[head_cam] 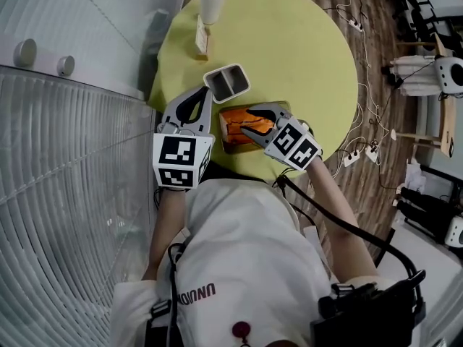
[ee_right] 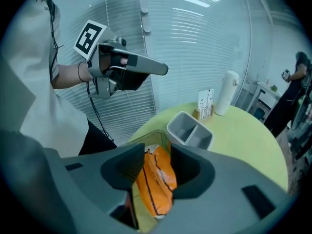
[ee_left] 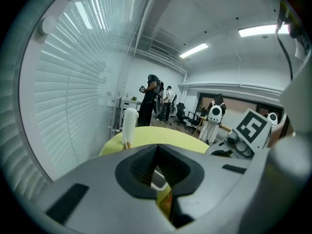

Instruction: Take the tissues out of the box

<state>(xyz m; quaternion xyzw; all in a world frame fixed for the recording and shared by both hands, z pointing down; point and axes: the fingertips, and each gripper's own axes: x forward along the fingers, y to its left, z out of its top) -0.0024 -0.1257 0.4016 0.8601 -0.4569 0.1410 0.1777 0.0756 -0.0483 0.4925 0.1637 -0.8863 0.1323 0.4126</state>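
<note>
An orange tissue pack (head_cam: 235, 125) (ee_right: 156, 179) lies in a clear-walled box (head_cam: 230, 147) (ee_right: 158, 133) near the front edge of the round yellow-green table (head_cam: 304, 49). My right gripper (head_cam: 249, 123) (ee_right: 157, 152) hovers over the box, open, with the orange pack between its jaws. My left gripper (head_cam: 205, 95) (ee_left: 157, 150) is to the left of the box, raised off the table and pointing toward the far side. Its tips meet and it holds nothing. It also shows in the right gripper view as the left gripper (ee_right: 146, 69).
A grey two-compartment tray (head_cam: 227, 82) (ee_right: 190, 128) stands just beyond the box. Farther back are a card stand (head_cam: 202, 38) (ee_right: 206, 104) and a white bottle (head_cam: 212, 0) (ee_left: 129, 126). Window blinds run along the left. Cables and power strips lie on the floor at right.
</note>
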